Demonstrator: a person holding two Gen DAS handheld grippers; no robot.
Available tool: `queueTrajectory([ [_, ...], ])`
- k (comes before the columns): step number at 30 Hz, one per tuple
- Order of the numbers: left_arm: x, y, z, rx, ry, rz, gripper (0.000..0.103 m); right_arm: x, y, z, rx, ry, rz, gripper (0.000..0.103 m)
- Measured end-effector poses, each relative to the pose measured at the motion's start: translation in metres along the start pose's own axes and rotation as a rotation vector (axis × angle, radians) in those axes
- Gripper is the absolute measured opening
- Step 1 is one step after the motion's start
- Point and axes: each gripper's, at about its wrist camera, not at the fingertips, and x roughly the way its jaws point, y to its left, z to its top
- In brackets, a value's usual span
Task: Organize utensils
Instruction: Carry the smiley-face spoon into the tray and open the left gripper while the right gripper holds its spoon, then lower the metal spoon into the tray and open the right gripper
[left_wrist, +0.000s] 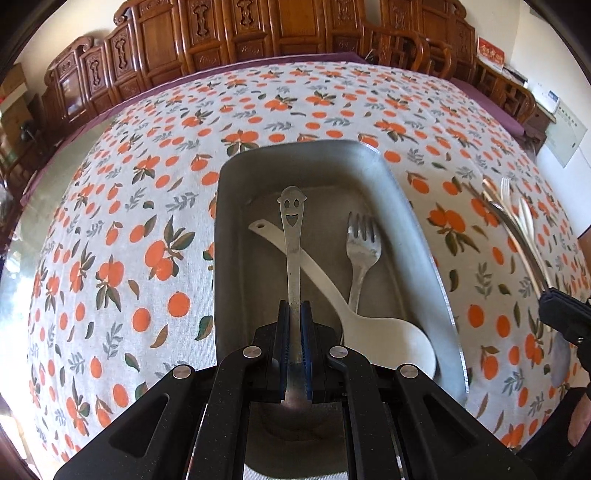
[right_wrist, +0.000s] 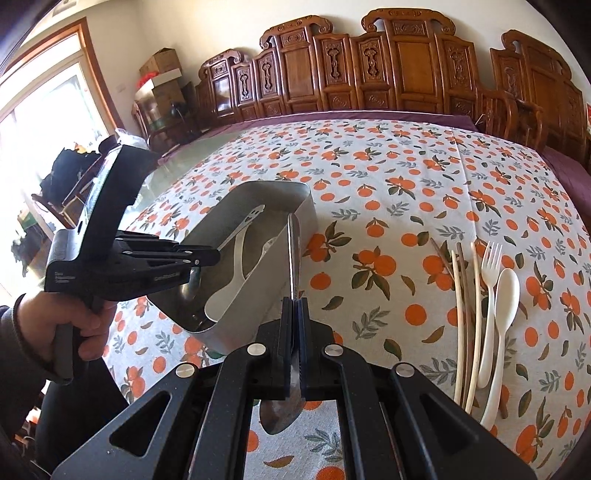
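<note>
Left-wrist view, read left to right from the metal tray (left_wrist: 417, 206): left claw (left_wrist: 294, 314) pinching the smiley-handled spoon (left_wrist: 291, 236) by its neck, handle poised over the tray — probably for lowering beside the white spoon (left_wrist: 373, 325) and metal fork (left_wrist: 360, 251) already inside. Right of the tray, the right claw (right_wrist: 293, 314) is pressed together on a second metal spoon (right_wrist: 294, 254). Farther right — chopsticks (right_wrist: 466, 317), white fork (right_wrist: 489, 295), plastic spoon (right_wrist: 504, 314) on the worktop (right_wrist: 388, 206). Tray rims are steep; open cloth beyond them leaves room.
</note>
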Motion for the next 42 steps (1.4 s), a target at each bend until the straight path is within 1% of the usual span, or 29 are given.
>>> queueTrajectory([
  [5, 0.006, 0.0, -0.002, 0.001, 0.02, 0.002, 0.005, 0.001, -0.004, -0.002, 0.016, 0.007, -0.007, 0.004],
  [10, 0.0, 0.002, -0.004, -0.002, 0.009, 0.001, 0.005, 0.001, -0.005, -0.004, 0.027, 0.014, -0.017, 0.004],
  [15, -0.02, 0.006, -0.006, -0.009, -0.026, -0.012, 0.005, -0.004, 0.0, 0.004, 0.028, 0.005, -0.024, 0.004],
  [21, -0.052, 0.012, -0.01, -0.002, -0.086, -0.023, 0.005, -0.007, 0.019, 0.024, 0.004, -0.019, -0.017, 0.004],
  [23, -0.06, 0.015, -0.011, -0.005, -0.1, -0.028, 0.005, -0.005, 0.026, 0.031, 0.011, -0.023, -0.002, 0.004],
  [28, -0.08, 0.027, -0.016, -0.007, -0.134, -0.018, 0.005, 0.014, 0.047, 0.047, 0.027, -0.018, 0.051, 0.004],
  [31, -0.092, 0.037, -0.022, -0.012, -0.153, -0.009, 0.006, 0.029, 0.061, 0.055, 0.02, -0.004, 0.065, 0.004],
  [37, -0.105, 0.053, -0.031, -0.026, -0.164, -0.002, 0.007, 0.063, 0.082, 0.061, -0.018, 0.04, 0.033, 0.004],
  [42, -0.106, 0.061, -0.035, -0.037, -0.161, -0.003, 0.007, 0.086, 0.084, 0.059, -0.015, 0.075, 0.002, 0.004],
])
